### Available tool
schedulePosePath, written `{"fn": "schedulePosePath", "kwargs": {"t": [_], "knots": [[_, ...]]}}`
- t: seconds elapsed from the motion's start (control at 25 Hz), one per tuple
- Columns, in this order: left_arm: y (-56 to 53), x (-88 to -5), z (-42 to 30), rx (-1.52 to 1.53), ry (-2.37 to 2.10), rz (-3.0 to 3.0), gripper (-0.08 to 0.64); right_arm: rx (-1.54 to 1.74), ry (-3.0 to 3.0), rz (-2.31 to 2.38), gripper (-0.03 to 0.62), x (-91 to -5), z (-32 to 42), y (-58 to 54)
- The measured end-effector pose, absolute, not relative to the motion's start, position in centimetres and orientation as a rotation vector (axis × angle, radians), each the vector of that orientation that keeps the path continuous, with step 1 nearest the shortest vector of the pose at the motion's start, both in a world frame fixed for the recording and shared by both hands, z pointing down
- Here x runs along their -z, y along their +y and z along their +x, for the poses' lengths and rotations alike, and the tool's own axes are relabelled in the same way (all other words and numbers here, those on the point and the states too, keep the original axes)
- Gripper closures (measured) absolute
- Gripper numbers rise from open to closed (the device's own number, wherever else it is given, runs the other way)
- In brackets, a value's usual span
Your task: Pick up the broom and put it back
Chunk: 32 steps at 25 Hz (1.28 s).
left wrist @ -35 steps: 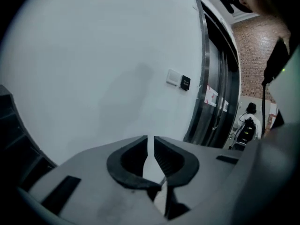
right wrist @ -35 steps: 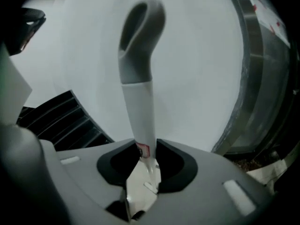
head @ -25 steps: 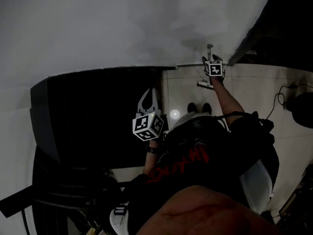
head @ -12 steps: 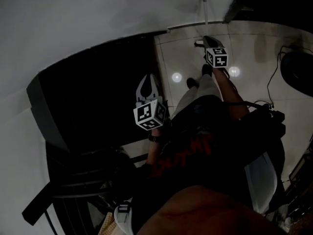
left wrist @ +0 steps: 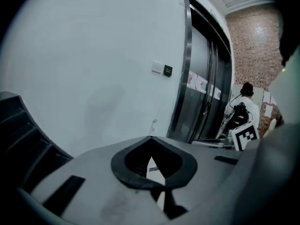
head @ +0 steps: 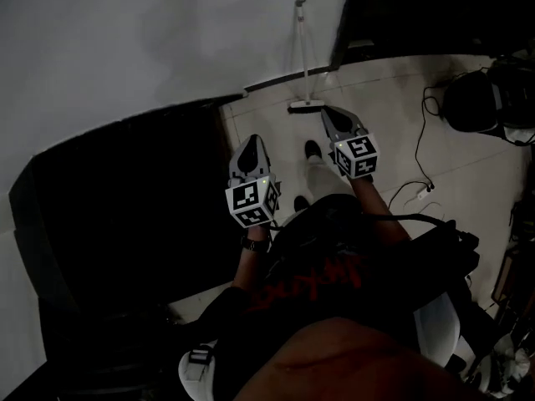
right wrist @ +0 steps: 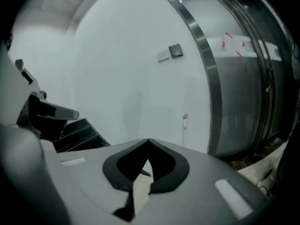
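Observation:
The broom (head: 303,65) leans upright against the white wall, its head (head: 308,105) on the tiled floor beside the dark door frame. My right gripper (head: 326,111) hangs just in front of the broom head, shut and holding nothing. In the right gripper view its tips (right wrist: 148,140) meet, and the broom handle (right wrist: 185,123) stands free at the wall ahead. To the left my left gripper (head: 253,140) is also shut and empty. Its tips (left wrist: 150,138) meet too, with the broom handle (left wrist: 153,125) small beyond them.
A black stepped structure (head: 125,215) fills the left side. Metal-framed doors (left wrist: 206,74) stand right of the broom. Cables (head: 425,140) and a dark bag (head: 472,98) lie on the tiles at right. Two wall plates (left wrist: 161,69) sit above. A person in white (left wrist: 243,108) is far right.
My right gripper was at the broom by the wall; it has drawn back and away with nothing in it. The broom stays leaning there. The left gripper shifted a little too.

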<state>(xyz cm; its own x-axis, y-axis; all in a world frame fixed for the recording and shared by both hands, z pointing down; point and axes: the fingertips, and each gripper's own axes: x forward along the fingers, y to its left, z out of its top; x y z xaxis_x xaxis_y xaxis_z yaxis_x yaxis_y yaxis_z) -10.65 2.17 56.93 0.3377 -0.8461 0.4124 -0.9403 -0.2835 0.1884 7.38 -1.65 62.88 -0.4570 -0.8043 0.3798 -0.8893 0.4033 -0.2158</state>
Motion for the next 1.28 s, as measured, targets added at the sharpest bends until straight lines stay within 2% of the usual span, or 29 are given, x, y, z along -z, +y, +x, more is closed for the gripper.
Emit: {"fn": "schedulePosePath", "kwargs": {"t": [0.2,0.44,0.68,1.0,1.28], "knots": [[7.9,-56.1,-10.7,-0.278,-1.468,2.269,0.555,-0.482,-2.434,1.631,0.592,-56.7,6.2,8.5],[12.3,-53.1,-10.5,-0.286,-1.473,2.387,0.555,-0.387,-2.465,1.697,0.592,-51.3,6.6,13.6],[13.0,-50.0,-9.3,-0.219,-1.554,2.354,0.555,-0.312,-2.521,1.682,0.592,-48.3,7.2,14.7],[13.7,-48.2,-6.1,-0.319,-1.563,2.406,0.555,-0.296,-2.593,1.635,0.592,-46.9,8.8,15.8],[14.2,-48.0,-6.1,-0.331,-1.586,2.389,0.555,-0.213,-2.631,1.597,0.592,-46.1,8.6,15.6]]}}
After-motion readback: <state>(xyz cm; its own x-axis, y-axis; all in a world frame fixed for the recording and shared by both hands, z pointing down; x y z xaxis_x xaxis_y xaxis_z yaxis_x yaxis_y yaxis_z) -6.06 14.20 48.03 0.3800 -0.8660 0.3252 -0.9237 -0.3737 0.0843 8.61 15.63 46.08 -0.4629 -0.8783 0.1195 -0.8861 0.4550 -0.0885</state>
